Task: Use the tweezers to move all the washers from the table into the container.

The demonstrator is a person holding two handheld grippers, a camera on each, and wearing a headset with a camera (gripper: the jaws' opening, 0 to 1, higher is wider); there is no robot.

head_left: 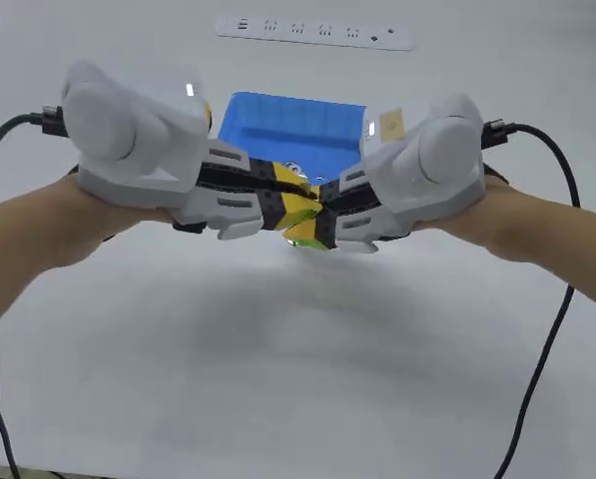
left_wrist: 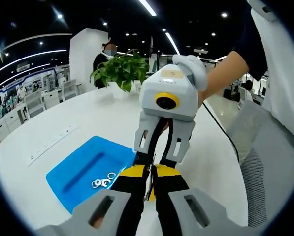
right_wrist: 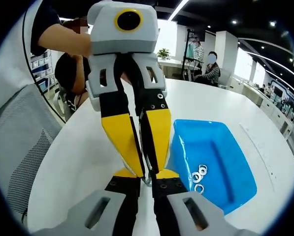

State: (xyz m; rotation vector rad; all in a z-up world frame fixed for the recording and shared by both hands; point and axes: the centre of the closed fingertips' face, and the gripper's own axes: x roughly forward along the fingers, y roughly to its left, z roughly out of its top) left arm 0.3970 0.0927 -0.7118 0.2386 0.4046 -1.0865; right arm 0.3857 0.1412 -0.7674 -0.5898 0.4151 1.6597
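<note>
"Washers (left_wrist: 103, 181) lie in the blue container (left_wrist: 82, 169). Handling?"
"Light, hard, slick flat rings, likely; pinch one across its rim. Left gripper (left_wrist: 150, 173) and right gripper (right_wrist: 147, 178) meet tip to tip just beside it, each closed."

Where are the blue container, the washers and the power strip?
blue container (right_wrist: 220, 147), right gripper view, bare floor.
washers (right_wrist: 198, 176), right gripper view, middle of the cluster.
power strip (head_left: 314, 31), head view, middle of its top.
</note>
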